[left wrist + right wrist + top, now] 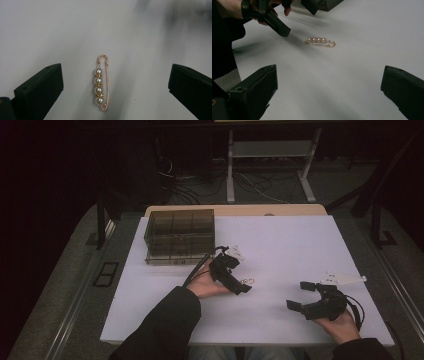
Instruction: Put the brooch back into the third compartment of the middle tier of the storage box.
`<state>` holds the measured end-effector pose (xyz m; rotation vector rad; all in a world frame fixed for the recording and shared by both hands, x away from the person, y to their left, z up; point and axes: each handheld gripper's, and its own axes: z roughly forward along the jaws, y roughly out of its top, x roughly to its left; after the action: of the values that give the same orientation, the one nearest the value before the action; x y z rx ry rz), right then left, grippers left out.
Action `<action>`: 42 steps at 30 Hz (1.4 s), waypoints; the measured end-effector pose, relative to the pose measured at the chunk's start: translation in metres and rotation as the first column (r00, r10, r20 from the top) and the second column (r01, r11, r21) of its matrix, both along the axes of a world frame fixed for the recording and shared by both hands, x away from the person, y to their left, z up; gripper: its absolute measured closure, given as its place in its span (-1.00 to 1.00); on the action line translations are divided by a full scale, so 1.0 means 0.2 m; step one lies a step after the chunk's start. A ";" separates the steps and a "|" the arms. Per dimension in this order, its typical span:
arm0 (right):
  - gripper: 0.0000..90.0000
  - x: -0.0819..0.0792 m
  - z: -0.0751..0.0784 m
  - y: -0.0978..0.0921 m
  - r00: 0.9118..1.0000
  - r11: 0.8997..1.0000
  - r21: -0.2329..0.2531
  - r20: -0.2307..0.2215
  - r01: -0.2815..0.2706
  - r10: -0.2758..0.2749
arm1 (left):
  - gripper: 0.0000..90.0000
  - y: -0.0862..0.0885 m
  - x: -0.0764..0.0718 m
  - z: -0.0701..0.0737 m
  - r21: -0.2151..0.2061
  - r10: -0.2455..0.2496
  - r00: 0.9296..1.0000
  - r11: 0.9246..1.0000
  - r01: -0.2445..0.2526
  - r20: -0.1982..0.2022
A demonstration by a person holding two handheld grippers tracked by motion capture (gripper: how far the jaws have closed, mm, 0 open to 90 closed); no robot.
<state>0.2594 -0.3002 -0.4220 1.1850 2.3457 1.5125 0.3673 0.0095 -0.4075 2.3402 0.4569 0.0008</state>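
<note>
We are holding the left gripper point(241, 275) over the gold safety-pin brooch strung with four white pearls point(101, 83), jaws spread wide and the brooch lying flat on the white table point(280, 245) between them, untouched. At four o'clock from the brooch we are resting the right gripper point(301, 295), jaws likewise wide apart and empty, while the dark translucent compartmented plastic box point(180, 236) is sitting at the brooch's ten o'clock.

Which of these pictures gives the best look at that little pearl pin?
The left gripper view: the pin lies centred between the open left claw, its four pearls and gold wire sharp. The right gripper view shows it farther off, sideways. The high view shows a tiny glint on the table.
</note>
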 end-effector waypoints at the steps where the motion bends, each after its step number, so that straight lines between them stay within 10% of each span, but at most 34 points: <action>1: -0.99 0.00 0.00 0.00 1.000 1.000 -0.001 0.000 0.000 0.000 | -1.00 0.00 0.00 0.00 0.007 -0.002 1.000 1.000 0.002 -0.004; 26: -0.99 0.00 -0.01 0.01 1.000 1.000 -0.006 -0.007 -0.016 0.016 | -0.53 -0.02 0.06 -0.09 0.093 0.005 0.996 0.996 0.003 -0.091; 42: -0.99 0.00 -0.01 0.02 1.000 1.000 -0.011 -0.009 -0.028 0.028 | 0.01 -0.04 0.06 -0.11 0.135 -0.025 0.999 0.990 0.030 -0.042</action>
<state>0.2600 -0.2972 -0.4232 1.1636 2.3831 1.5037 0.3794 0.0022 -0.4300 2.4842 0.4569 -0.0288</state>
